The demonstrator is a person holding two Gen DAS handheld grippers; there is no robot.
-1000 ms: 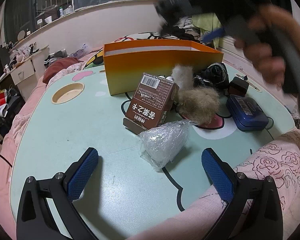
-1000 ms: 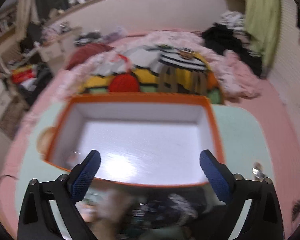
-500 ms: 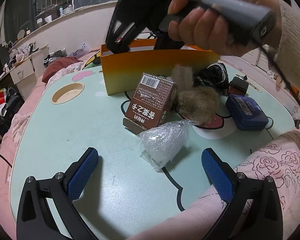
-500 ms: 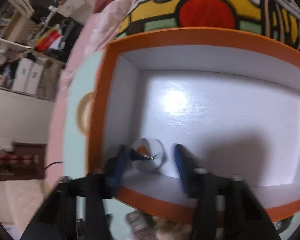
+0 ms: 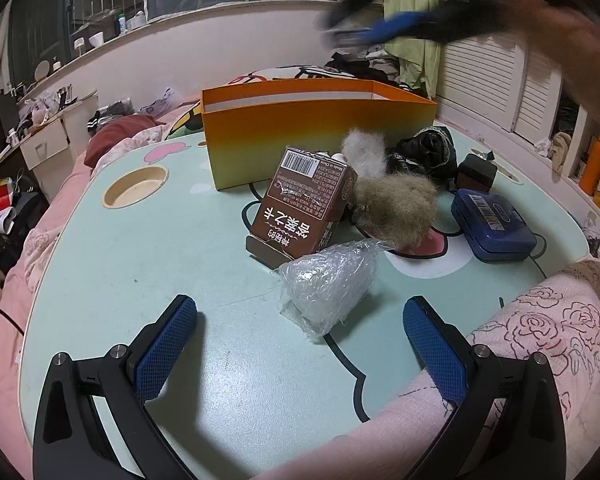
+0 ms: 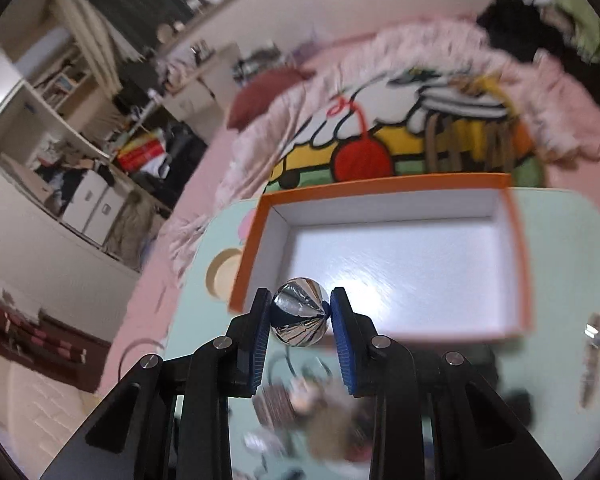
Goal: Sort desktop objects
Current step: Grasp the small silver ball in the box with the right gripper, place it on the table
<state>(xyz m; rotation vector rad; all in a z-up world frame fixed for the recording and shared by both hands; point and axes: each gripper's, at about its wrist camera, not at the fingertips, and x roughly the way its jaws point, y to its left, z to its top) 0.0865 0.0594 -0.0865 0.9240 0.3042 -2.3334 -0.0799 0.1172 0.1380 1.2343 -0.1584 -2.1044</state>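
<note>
My right gripper [image 6: 300,312] is shut on a shiny silver ball [image 6: 299,311] and holds it high above the near left corner of the orange box [image 6: 396,280], whose white inside shows nothing. In the left wrist view the right gripper is a blur [image 5: 384,26] above the box [image 5: 316,136]. My left gripper [image 5: 300,332] is open, low over the table, with a crumpled clear plastic wrap [image 5: 332,284] just ahead between its fingers. Behind it stand a brown drink carton [image 5: 304,208], a furry tan toy [image 5: 396,204], a blue tin [image 5: 492,224] and a black bundle [image 5: 428,152].
The mint table [image 5: 140,260] has a round cup recess [image 5: 136,186] at the left. A pink rose-print sleeve [image 5: 540,320] lies along its near right edge. A small black box [image 5: 476,172] sits behind the tin. Bedding and shelves surround the table.
My right gripper has lifted out of the orange box and pulled back, still shut on the silver ball. My left gripper has not moved.
</note>
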